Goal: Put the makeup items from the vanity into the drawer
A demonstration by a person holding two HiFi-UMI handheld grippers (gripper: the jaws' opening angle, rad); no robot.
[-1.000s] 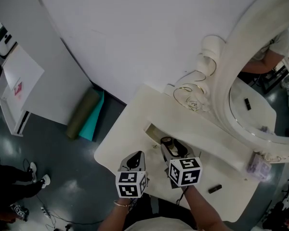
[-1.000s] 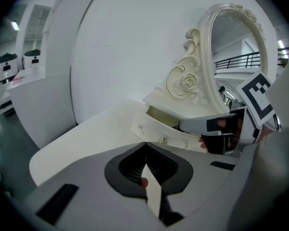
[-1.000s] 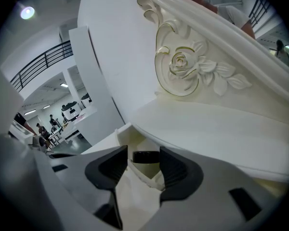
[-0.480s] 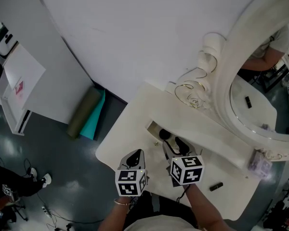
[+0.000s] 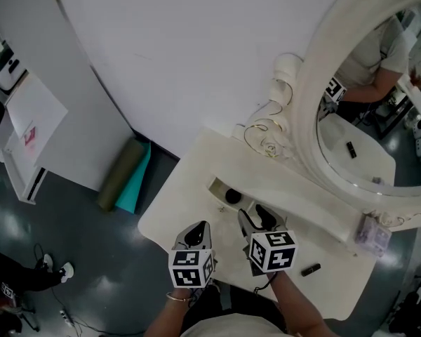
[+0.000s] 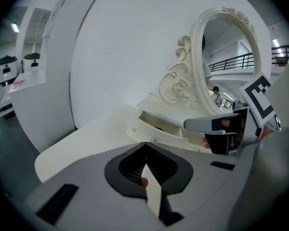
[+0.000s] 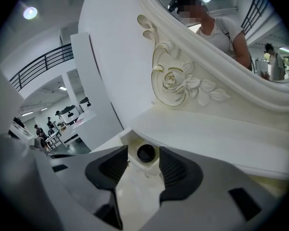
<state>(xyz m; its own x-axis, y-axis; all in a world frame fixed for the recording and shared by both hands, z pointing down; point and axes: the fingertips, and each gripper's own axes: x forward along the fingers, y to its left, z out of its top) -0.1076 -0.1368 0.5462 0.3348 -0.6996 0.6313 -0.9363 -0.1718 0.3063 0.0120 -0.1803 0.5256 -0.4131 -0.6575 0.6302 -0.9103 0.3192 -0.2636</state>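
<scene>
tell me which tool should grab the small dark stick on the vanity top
Right, likely. The small dark stick lies on the cream vanity top nearer the right tool, whose jaws stand apart, empty. The left tool is shut and farther off.

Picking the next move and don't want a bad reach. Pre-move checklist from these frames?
1. Right claw free: ok, jaws apart, nothing between them.
2. Round black item stowed: ok, it lies inside the drawer, clear of the claw.
3. Drawer open for the next item: ok.
4. Next target found: ok, the small black item lies on the vanity top, to the right.
5. Left claw ready to grasp: not ok, jaws together.
6. Clear box contents: cannot tell.
</scene>
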